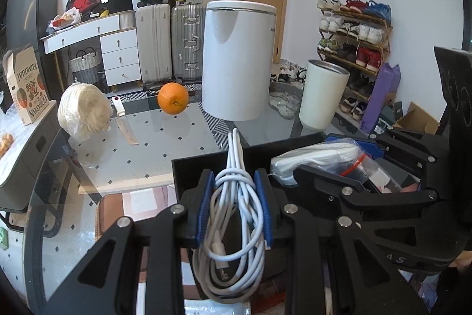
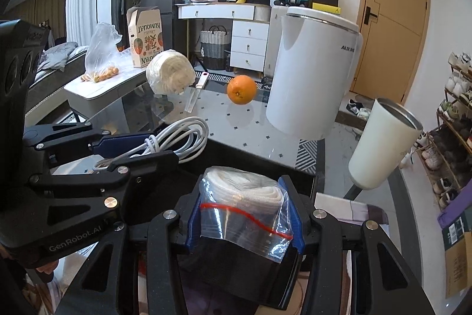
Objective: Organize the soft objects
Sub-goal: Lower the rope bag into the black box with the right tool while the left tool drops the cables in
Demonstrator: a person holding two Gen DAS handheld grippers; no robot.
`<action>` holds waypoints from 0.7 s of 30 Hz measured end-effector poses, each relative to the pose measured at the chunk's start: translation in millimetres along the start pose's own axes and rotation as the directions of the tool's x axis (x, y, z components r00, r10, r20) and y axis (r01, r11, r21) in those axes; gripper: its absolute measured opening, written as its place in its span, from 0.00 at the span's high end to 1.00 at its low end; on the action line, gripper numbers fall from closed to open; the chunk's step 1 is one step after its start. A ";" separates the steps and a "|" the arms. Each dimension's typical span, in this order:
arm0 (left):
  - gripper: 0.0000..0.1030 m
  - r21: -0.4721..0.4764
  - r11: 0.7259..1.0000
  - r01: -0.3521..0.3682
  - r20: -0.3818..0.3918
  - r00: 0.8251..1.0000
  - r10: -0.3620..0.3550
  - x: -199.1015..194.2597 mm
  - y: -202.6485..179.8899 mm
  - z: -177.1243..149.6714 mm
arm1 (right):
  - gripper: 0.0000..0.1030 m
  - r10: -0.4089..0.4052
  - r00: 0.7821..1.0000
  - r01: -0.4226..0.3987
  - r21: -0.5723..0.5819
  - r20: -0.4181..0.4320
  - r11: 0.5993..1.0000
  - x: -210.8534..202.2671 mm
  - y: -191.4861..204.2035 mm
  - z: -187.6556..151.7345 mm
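White cable bundle (image 1: 233, 197) clamped tight between the blue pads of the left gripper (image 1: 234, 185), fingers (image 1: 206, 197) closed down on the coils; held over the near wall of a black box (image 1: 212, 164) on the glass desk (image 1: 165, 143). Loose end and plug hanging below the fingers, lower loops partly hidden behind the gripper frame. Clear zip bag (image 2: 244, 211) with a red seal strip and a white roll inside, pinched between the narrowly parted fingers (image 2: 295, 214) of the right gripper (image 2: 243, 211), also above the black box. Box floor mostly hidden by both grippers; contents hard to make out. Farther back on the desk: orange (image 1: 173, 98), white kettle (image 1: 239, 58), white tumbler (image 1: 323, 95), wrapped white bundle (image 1: 84, 111) with a knife (image 1: 124, 123) just beside it. Open glass between box and orange. Kettle and tumbler close behind the box's far edge. Both grippers side by side, near each other, little room between. Frame edges dark and bent by the lens.
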State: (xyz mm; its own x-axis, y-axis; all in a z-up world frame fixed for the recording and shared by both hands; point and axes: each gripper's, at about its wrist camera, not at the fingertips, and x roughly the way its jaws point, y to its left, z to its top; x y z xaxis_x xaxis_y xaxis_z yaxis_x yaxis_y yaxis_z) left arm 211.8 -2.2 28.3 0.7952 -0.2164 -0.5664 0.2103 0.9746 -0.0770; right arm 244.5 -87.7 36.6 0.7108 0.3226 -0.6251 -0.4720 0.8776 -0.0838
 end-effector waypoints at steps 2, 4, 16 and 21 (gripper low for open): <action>0.74 -0.001 1.000 -0.006 0.006 1.000 0.006 0.9 0.6 0.1 | 0.53 0.000 1.000 0.000 0.002 0.001 1.000 1.3 -0.5 0.4; 0.74 0.004 1.000 -0.003 0.001 1.000 0.003 1.2 0.4 0.5 | 0.47 0.021 1.000 -0.021 -0.007 0.004 1.000 0.3 0.2 -1.7; 0.47 0.034 0.999 -0.001 -0.044 0.999 0.002 -3.6 -5.6 -9.8 | 0.19 0.039 0.998 -0.041 0.033 0.053 0.999 -42.1 -15.7 -15.5; 0.35 0.054 0.999 0.008 -0.054 0.999 -0.005 -11.6 -8.0 -14.3 | 0.17 0.026 0.997 -0.030 0.050 0.066 0.998 -56.7 -22.7 -23.7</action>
State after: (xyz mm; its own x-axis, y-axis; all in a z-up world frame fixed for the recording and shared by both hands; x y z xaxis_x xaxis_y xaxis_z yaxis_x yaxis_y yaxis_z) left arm 192.8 -6.7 23.8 0.7625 -0.2176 -0.6093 0.2469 0.9683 -0.0368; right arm 202.6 -134.3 55.5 0.7312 0.3683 -0.5742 -0.4659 0.8845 -0.0260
